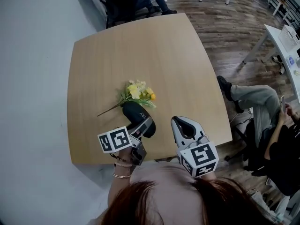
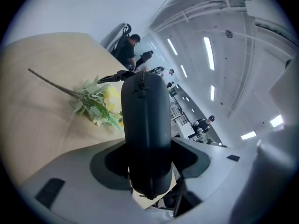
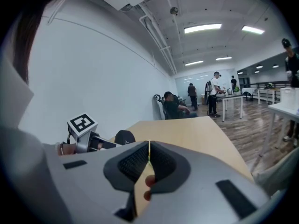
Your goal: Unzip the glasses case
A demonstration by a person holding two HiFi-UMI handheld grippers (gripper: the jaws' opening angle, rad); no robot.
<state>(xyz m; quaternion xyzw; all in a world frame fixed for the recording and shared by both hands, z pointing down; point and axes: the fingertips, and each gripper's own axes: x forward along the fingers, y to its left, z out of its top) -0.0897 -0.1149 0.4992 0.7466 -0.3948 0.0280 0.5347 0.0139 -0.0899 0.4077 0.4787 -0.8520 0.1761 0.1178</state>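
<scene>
Flowers (image 1: 139, 92) just beside glasses case (image 1: 135, 112)

counting now | glasses case (image 1: 135, 112): one | flower sprig (image 1: 138, 92): one | claws: two, left claw (image 1: 143, 125) and right claw (image 1: 181, 125) | counter (image 1: 140, 46): one

Open-plan office, white desks (image 3: 239, 96), swivel chairs (image 3: 158, 105), ceiling strip lights (image 3: 203, 28)

Head view steeply down over the table (image 1: 117, 55); gripper views low along their jaws, across that same table.
</scene>
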